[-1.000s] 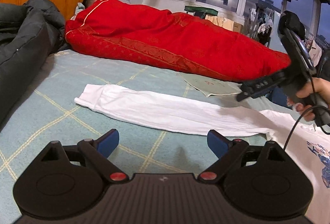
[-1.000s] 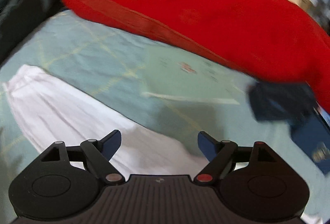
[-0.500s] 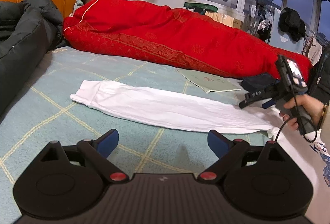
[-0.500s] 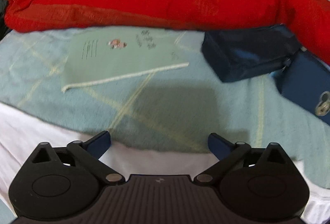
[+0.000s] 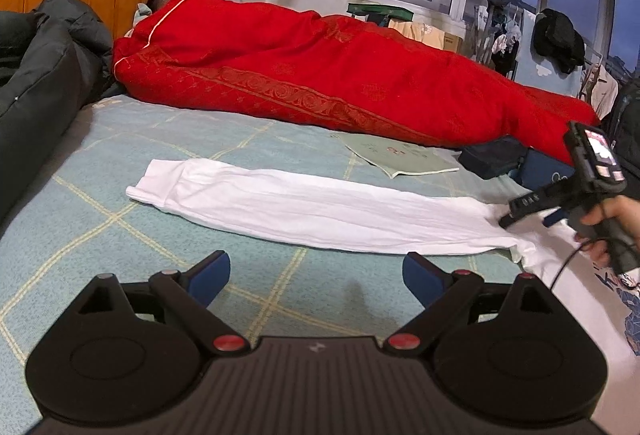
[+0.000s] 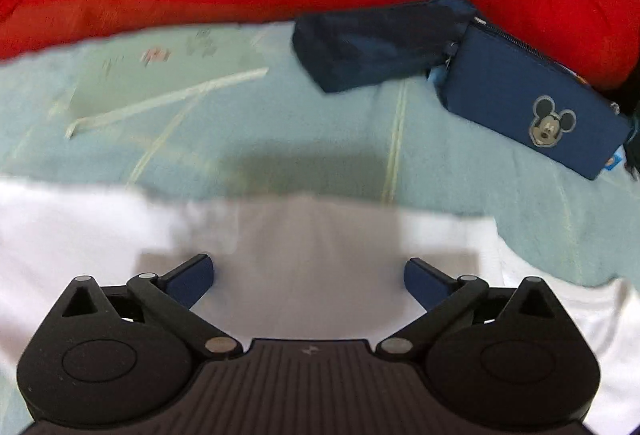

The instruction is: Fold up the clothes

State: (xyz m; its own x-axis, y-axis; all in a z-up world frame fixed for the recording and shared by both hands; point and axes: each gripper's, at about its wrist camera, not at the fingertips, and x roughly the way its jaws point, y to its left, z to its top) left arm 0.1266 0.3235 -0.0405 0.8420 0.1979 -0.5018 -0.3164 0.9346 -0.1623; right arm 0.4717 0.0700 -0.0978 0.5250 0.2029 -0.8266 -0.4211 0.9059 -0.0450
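Across the bed, on its pale green checked sheet, a white long-sleeved shirt lies flat, its sleeve stretched from nine o'clock toward three o'clock in the left wrist view. Left tool hangs low over the bare sheet at six o'clock, blue pads spread wide, nothing between them, the sleeve just beyond its tips. Over at three o'clock, a hand holds the right tool, nose tipped down at the spot where sleeve meets shirt body. From its own camera, the right tool has its pads fully apart above white cloth, the shirt spread beneath them; whether the tips touch the fabric I cannot tell, that view is blurred. Behind the shirt, at twelve o'clock, a person lies under a red quilt. Tucked against the quilt's edge sit a pale green booklet, a dark navy pouch, and beside it a blue case with a cartoon mouse badge. Dark bedding is heaped at nine o'clock.
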